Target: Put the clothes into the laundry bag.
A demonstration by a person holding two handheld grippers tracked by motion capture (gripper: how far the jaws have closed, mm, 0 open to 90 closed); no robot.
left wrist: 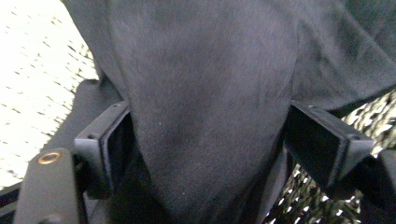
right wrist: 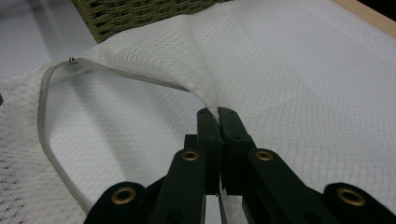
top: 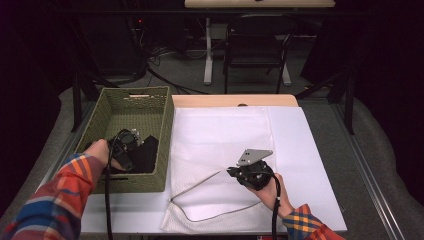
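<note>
Dim room behind, white-covered table (top: 300, 150) in front. Right gripper (right wrist: 218, 114), pressed together, pinches the mesh laundry bag (right wrist: 289, 88) mouth up. Left gripper (left wrist: 205, 140), spread, straddles the black garment (left wrist: 201, 84) inside the green woven basket (top: 165, 130); a shallow bite could let the cloth slip free.

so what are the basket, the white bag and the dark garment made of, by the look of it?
Basket: woven olive-green cord or paper rope, matte; the plaited weave shows on its walls.
White bag: fine mesh fabric, probably synthetic; a regular grid of holes, with a grey zipper along its opening.
Dark garment: soft black cloth, maybe fleece or brushed knit; matte, slightly fuzzy, draping in folds.
</note>
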